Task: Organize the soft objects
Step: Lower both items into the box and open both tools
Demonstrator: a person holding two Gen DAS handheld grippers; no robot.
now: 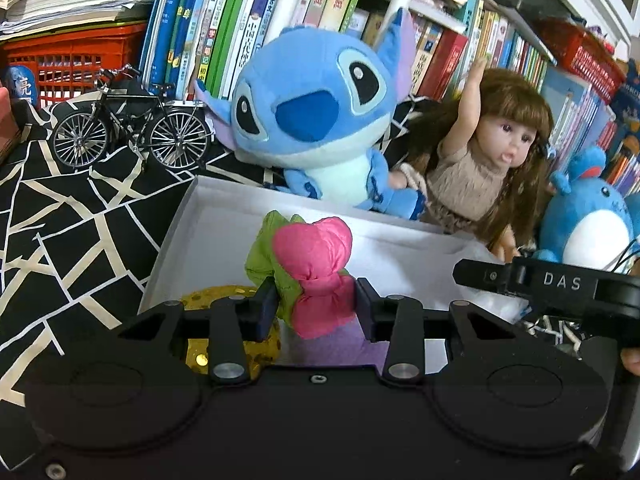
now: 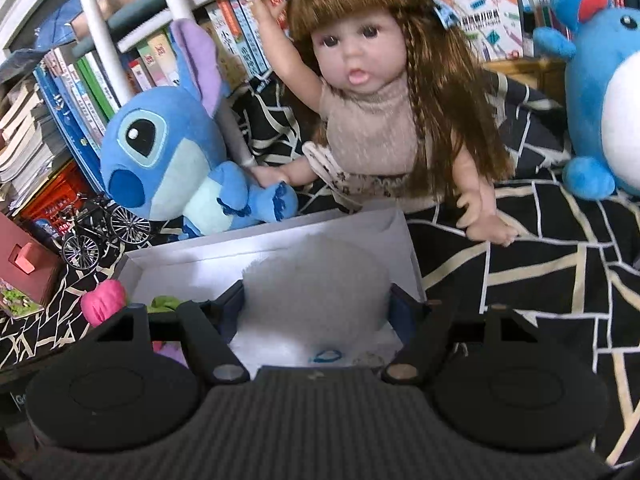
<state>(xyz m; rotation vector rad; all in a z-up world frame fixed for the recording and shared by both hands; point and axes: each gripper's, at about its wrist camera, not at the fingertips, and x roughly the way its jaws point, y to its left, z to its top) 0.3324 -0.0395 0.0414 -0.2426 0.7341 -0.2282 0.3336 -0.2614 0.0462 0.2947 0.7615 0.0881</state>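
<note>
Left gripper point(image 1: 316, 304) clamped, right gripper point(image 2: 318, 304) gripping wider

1. "DAS" in pale letters stands on the black right gripper point(image 1: 560, 284), at the right edge of the left wrist view.
2. The book spines point(image 1: 224, 28) on the far shelf carry Chinese print, too small to read.
3. A blue tag point(image 1: 22, 86) by the red crate point(image 1: 72, 62), far left, bears one white Chinese character, unclear.

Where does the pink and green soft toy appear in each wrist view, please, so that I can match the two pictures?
Left wrist: the pink and green toy sits centre, low, clamped between the left gripper's fingers above the white box.
Right wrist: the toy shows at the lower left, by the box's left end, partly hidden behind the right gripper's linkage.
Shared landmark: the blue plush behind the box.
</note>
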